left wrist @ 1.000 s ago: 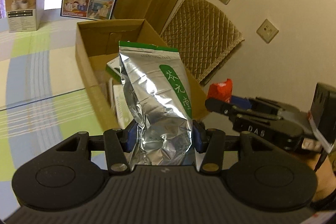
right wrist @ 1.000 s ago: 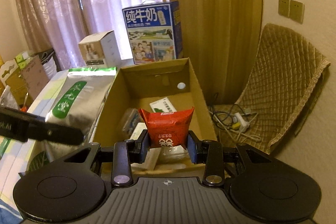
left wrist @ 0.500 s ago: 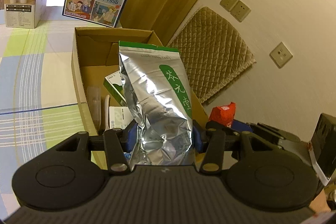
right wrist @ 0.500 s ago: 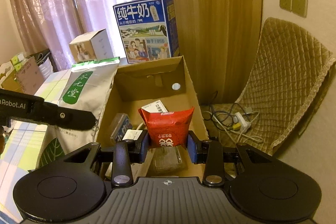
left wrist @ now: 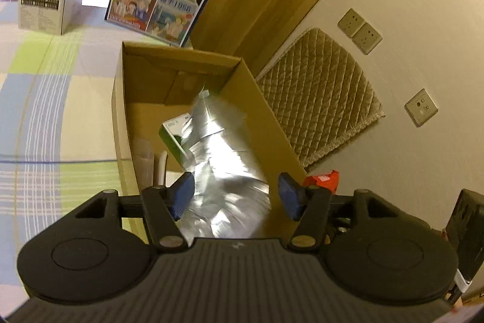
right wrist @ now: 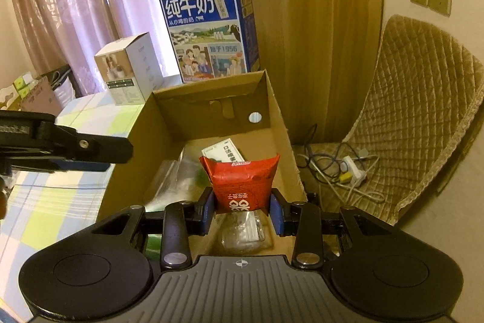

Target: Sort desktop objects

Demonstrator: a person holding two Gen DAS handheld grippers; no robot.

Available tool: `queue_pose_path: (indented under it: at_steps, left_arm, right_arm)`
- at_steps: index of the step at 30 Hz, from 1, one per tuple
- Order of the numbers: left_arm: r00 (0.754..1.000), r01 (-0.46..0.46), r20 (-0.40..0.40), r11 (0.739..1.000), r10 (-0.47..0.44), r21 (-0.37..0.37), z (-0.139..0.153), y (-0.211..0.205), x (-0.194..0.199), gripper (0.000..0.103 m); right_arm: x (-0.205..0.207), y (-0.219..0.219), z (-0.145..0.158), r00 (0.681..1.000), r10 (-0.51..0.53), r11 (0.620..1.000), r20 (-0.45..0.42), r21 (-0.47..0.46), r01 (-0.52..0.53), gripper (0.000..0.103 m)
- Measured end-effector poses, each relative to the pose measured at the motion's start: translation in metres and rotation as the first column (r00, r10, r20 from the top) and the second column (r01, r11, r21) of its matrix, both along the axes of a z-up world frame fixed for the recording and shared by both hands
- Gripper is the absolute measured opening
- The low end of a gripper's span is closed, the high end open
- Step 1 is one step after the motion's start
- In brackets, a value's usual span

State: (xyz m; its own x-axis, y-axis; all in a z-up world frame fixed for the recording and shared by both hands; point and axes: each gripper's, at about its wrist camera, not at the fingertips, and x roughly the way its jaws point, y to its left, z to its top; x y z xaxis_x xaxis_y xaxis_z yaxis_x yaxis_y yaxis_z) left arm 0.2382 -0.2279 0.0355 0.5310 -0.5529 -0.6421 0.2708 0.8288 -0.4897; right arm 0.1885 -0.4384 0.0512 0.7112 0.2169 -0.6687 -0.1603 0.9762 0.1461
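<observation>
Cardboard box [right wrist: 281, 123] holds silver pouch [left wrist: 224, 159] and leaflet [right wrist: 225, 149].

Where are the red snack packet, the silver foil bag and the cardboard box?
red snack packet [right wrist: 242, 180], right wrist view, middle of its front face.
silver foil bag [left wrist: 224, 171], left wrist view, middle of its crinkled body.
cardboard box [right wrist: 279, 123], right wrist view, inner face of its right wall.
</observation>
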Motion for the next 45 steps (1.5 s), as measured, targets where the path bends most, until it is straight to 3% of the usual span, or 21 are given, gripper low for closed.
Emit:
queue_pose_path:
  at_steps: [25, 26, 29, 45]
  left_arm:
    - [0.997, -0.033, 0.07, 0.999, 0.031, 0.022, 0.001, 0.041, -0.042, 0.07]
    - [0.997, -0.034, 0.071, 0.999, 0.032, 0.02, 0.001, 0.041, -0.043, 0.071]
    - [0.996, -0.039, 0.076, 0.999, 0.037, 0.027, 0.0, 0.044, -0.045, 0.075]
    - [0.987, -0.125, 0.108, 0.988, 0.115, 0.095, -0.015, 0.055, -0.075, 0.1]
  right_arm:
    - [-0.003, 0.015, 0.0, 1.0, 0.02, 1.0, -0.015, 0.016, -0.02, 0.035]
    - [-0.002, 0.015, 0.0, 1.0, 0.026, 0.999, -0.014, 0.026, -0.026, 0.039]
    - [-0.003, 0.015, 0.0, 1.0, 0.029, 0.998, -0.002, 0.052, -0.029, 0.081]
    - [-0.041, 0.009, -0.01, 0.999, -0.01, 0.999, -0.052, 0.044, 0.012, 0.086]
